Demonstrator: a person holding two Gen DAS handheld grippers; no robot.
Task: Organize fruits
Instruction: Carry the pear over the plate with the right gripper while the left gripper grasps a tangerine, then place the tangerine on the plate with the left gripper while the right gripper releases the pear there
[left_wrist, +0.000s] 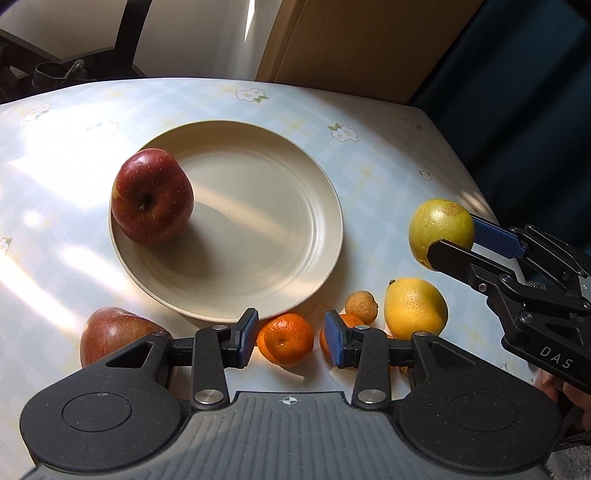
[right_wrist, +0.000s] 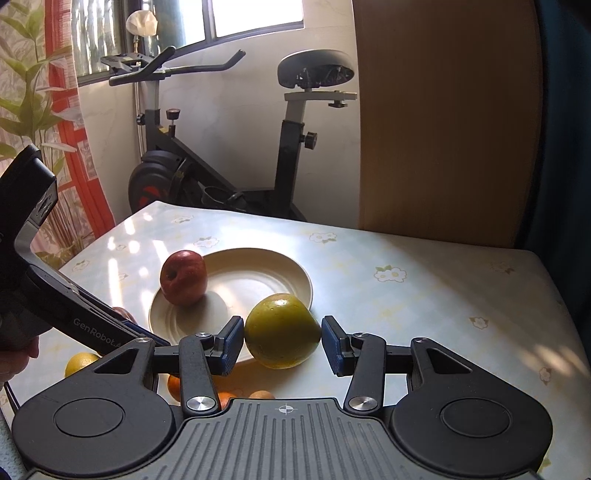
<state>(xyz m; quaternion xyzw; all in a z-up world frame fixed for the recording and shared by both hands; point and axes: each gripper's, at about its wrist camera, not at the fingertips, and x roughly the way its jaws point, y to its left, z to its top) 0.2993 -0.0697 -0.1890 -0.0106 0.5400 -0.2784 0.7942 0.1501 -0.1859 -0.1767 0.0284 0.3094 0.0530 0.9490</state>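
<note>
A: How far along was the sorting?

B: Barely begun, I'd judge. One red apple (left_wrist: 152, 196) sat on the cream plate (left_wrist: 295, 258). The right gripper (right_wrist: 282, 341) held a green fruit (right_wrist: 280, 330) above the tabletop (left_wrist: 388, 166), jaws closed on its sides. The left gripper (left_wrist: 290, 338) had its jaws parted around nothing, just over a mandarin (left_wrist: 285, 339).

A: What was left?

B: A second apple (left_wrist: 110, 332), two mandarins, a lemon (left_wrist: 415, 308) and a small brown fruit (left_wrist: 361, 305), all near the plate.

A: The room?

B: A floral cloth, sunlit, and an exercise bike (right_wrist: 229, 155) by the window.
</note>
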